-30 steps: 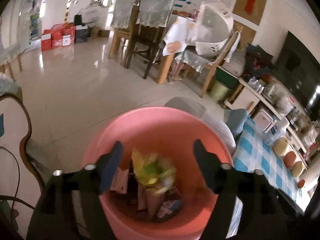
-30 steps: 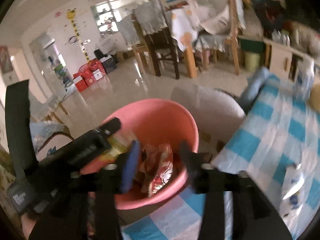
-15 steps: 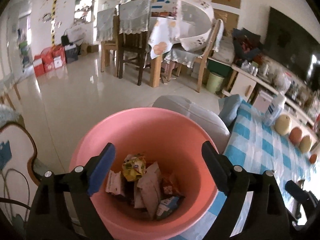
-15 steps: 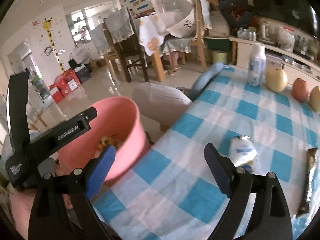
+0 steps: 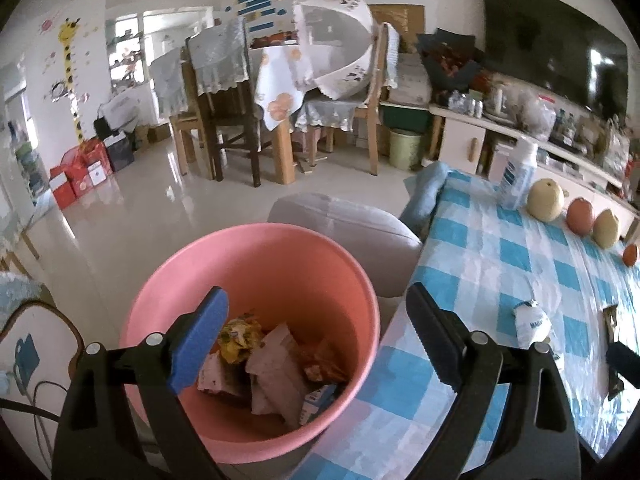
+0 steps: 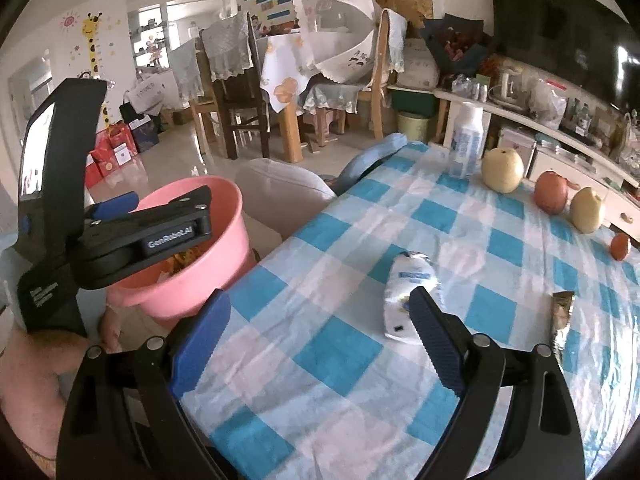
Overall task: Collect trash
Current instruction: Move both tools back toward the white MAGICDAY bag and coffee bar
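Both sets of jaws gape empty (left gripper's [image 5: 316, 320] opening over the pink bin [image 5: 256, 256]); a white packet [image 6: 410, 294] lies touching right gripper's [image 6: 320, 320] right jaw.

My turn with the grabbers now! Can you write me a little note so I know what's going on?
Left gripper: jaws opening, nothing between them, over the pink bin.
Right gripper: open, empty, over the checked table.
Done: several wrappers lie in the bin.
Left: a white packet lies on the table just ahead of the right gripper, and a brown wrapper lies further right. Pick up both and drop them in the bin.
Leave alone: the fruit and the bottle at the far edge.
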`<state>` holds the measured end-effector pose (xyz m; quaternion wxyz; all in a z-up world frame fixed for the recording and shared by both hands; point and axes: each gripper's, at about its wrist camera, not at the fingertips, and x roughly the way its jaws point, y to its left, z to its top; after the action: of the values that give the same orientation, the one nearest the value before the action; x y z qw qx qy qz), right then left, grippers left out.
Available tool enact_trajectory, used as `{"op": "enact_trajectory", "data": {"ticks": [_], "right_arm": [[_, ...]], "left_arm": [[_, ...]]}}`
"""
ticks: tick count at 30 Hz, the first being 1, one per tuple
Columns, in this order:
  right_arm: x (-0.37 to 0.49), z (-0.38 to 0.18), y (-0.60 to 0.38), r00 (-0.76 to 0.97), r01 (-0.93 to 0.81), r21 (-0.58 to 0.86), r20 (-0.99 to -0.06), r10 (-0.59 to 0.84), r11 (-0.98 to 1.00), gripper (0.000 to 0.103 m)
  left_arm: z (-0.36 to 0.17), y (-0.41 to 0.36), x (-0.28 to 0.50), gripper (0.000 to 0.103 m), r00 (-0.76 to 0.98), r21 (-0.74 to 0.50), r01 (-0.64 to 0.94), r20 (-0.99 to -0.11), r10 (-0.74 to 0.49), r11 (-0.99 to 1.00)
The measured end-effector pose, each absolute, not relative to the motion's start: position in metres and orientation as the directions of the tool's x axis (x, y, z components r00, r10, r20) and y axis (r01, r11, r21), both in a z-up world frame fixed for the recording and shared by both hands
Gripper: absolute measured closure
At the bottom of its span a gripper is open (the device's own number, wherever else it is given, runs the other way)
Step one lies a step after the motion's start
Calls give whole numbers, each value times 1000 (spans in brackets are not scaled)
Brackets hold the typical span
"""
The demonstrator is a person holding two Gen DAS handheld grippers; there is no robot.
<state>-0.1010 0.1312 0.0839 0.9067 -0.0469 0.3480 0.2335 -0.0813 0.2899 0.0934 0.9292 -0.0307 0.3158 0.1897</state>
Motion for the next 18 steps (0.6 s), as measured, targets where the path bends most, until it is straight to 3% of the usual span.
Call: {"op": "enact_trajectory", "data": {"ticks": [18], "right_arm": [[-113,84,72,669,-393,118,-644,372,912,10]], "left_arm": [[92,225,-74,10,736,171,-268,-598,316,948]]}}
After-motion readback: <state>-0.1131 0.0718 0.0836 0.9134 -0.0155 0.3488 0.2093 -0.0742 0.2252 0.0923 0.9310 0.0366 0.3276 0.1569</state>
